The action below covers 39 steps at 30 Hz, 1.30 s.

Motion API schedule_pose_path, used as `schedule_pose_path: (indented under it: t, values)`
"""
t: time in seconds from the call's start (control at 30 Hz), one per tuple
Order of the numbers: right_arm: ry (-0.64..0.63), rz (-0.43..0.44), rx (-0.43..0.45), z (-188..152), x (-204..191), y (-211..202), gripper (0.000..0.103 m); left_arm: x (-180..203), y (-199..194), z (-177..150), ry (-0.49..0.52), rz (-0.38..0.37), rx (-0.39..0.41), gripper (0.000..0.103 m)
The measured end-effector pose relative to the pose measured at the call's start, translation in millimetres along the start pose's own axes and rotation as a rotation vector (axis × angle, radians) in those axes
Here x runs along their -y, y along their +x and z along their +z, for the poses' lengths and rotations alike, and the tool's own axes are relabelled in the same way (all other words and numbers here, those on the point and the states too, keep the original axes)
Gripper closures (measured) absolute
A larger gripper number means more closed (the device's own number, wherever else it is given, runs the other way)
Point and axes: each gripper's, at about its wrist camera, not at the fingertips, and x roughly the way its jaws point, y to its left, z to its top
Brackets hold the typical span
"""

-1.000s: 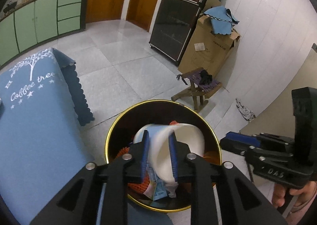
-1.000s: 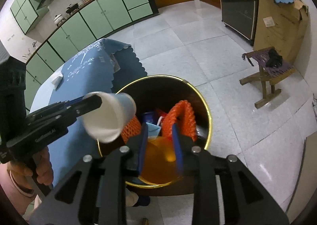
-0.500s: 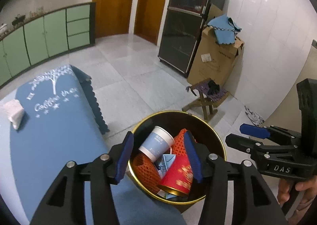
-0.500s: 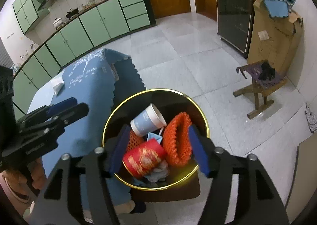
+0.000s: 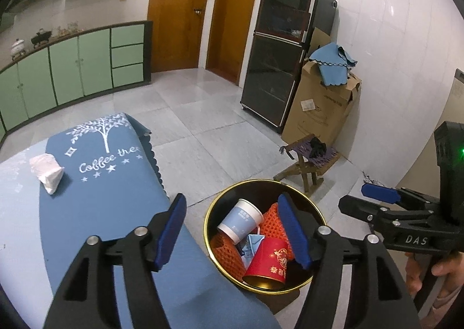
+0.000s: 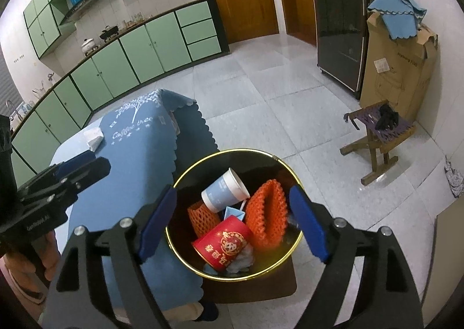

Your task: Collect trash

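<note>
A dark trash bin with a gold rim [image 5: 261,181] [image 6: 240,150] stands on the floor by the table's end. Inside it lie a blue-and-white paper cup [image 5: 240,220] [image 6: 224,191], a red paper cup [image 5: 269,262] [image 6: 223,245] and orange foam netting [image 5: 271,218] [image 6: 268,218]. My left gripper [image 5: 231,198] [image 6: 84,163] hovers above the bin, jaws opening, nothing between them. My right gripper [image 6: 232,192] [image 5: 374,198] hangs over the bin too, jaws opening and empty. A crumpled white tissue [image 5: 46,172] [image 6: 93,137] rests on the blue tablecloth [image 5: 101,213] [image 6: 139,149].
A small wooden folding stool [image 5: 307,160] stands beyond the bin, near a cardboard box [image 5: 322,108] and a dark glass cabinet [image 5: 284,53]. Green cupboards [image 6: 130,53] line the far wall. A person's hand [image 5: 440,271] holds the right gripper.
The left gripper let go of the blue-and-white cup and the right one of the red cup; both cups now lie in the bin. Both grippers opened wide and rose away from it.
</note>
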Motion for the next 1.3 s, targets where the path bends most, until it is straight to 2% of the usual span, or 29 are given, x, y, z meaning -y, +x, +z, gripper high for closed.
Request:
schedule_pose_path:
  t: [0.13,0.47,0.83,1.3]
  values:
    - [0.004,0.009,0.02,2,-4,-7,0.013,-1,-11,1,-0.004,0.011,0.02,0.026]
    - [0.006,0.03,0.075,10,-17,-29,0.007,-15,-48,6,-0.032,0.071,0.091,0.011]
    - [-0.039,0.058,0.157,22,-43,-63,0.005,-23,-101,19,-0.031,0.117,0.179,0.007]
    - [-0.09,0.092,0.22,31,-68,-89,0.005,-29,-140,25,-0.04,0.163,0.241,0.006]
